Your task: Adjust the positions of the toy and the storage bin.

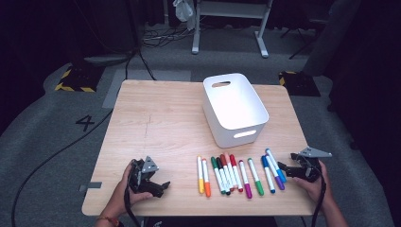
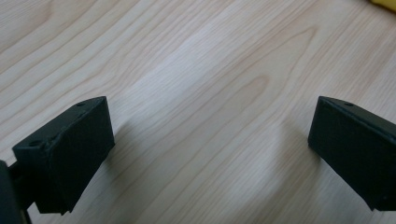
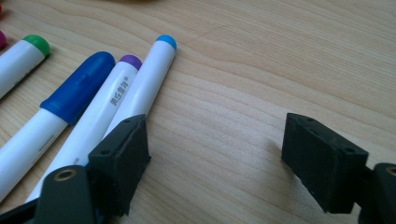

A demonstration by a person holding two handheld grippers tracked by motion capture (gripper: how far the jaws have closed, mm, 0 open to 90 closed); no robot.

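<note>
Left claw (image 1: 163, 185): held in the left hand (image 1: 124, 187) near the front left corner of the table (image 1: 156, 118); its jaws are seen standing wide apart in the left gripper view, with nothing but bare wood between them and nothing gripped.
Right claw (image 1: 282, 169): held in the right hand (image 1: 316, 182) near the front right corner of the table, pointed toward the row of markers; its jaws are spread wide in the right gripper view, with bare wood between them and nothing held.
Markers (image 1: 239, 174): laid side by side in a row along the front edge of the table, between the two claws, caps toward the front edge.
Nearest markers: a light blue marker (image 3: 152, 77), a purple marker (image 3: 109, 109) and a dark blue marker (image 3: 60, 112) are seen lying against one another in the right gripper view; the light blue one passes just beside the outer side of one jaw, and whether it is touched cannot be told.
Green marker (image 3: 21, 60): seen farther along the row, apart from the jaws.
Yellow and orange markers (image 1: 203, 176): placed at the left end of the row, the end closest to the left claw, but clearly apart from it.
Bin (image 1: 235, 109): a white bin with handle slots, set behind the row, toward the back right part of the table, well apart from both claws.
</note>
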